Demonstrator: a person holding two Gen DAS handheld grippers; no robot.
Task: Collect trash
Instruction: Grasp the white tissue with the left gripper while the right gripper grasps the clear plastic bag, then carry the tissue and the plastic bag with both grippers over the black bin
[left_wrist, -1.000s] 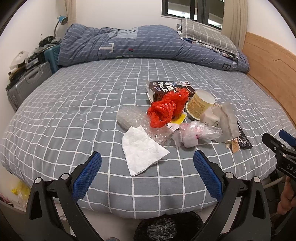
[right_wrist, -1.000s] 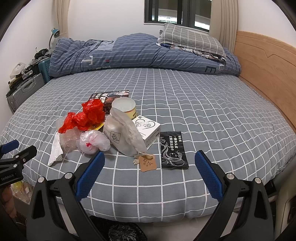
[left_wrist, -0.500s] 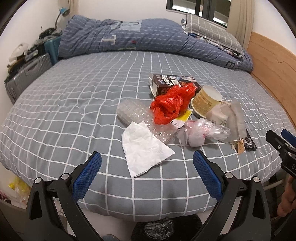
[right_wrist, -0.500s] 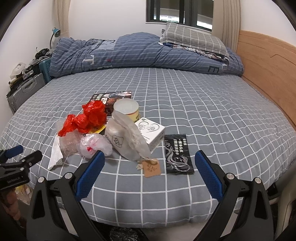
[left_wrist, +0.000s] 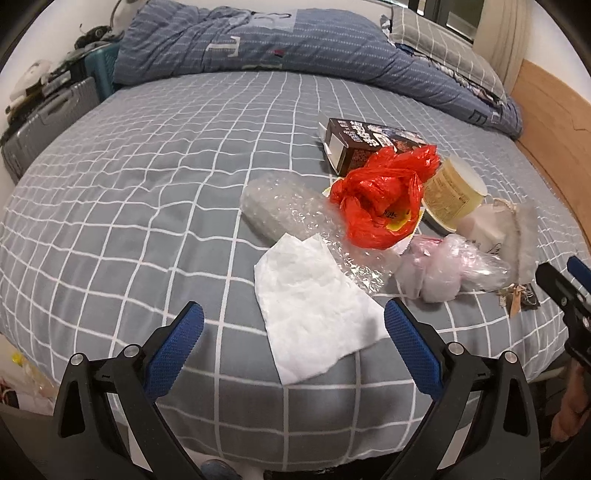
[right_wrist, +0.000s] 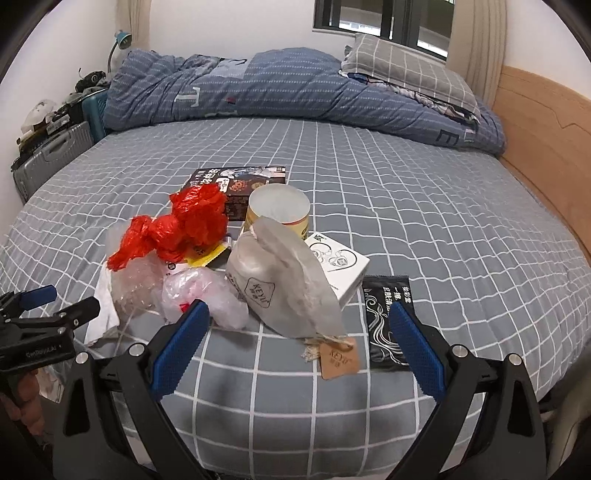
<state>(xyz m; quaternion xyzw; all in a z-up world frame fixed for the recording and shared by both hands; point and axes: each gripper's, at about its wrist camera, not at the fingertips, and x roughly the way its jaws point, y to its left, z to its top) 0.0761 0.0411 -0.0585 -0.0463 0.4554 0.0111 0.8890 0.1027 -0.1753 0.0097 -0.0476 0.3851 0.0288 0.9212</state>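
On the checked bed (left_wrist: 155, 192), trash crowds together: both claws, left (left_wrist: 293, 345) and right (right_wrist: 299, 341), gape released, empty.

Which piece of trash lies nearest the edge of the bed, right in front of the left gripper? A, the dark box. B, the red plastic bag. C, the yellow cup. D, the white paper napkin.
D: the white paper napkin lies flat just beyond the open left gripper, while the red plastic bag, yellow cup and dark box sit farther back on the bed.
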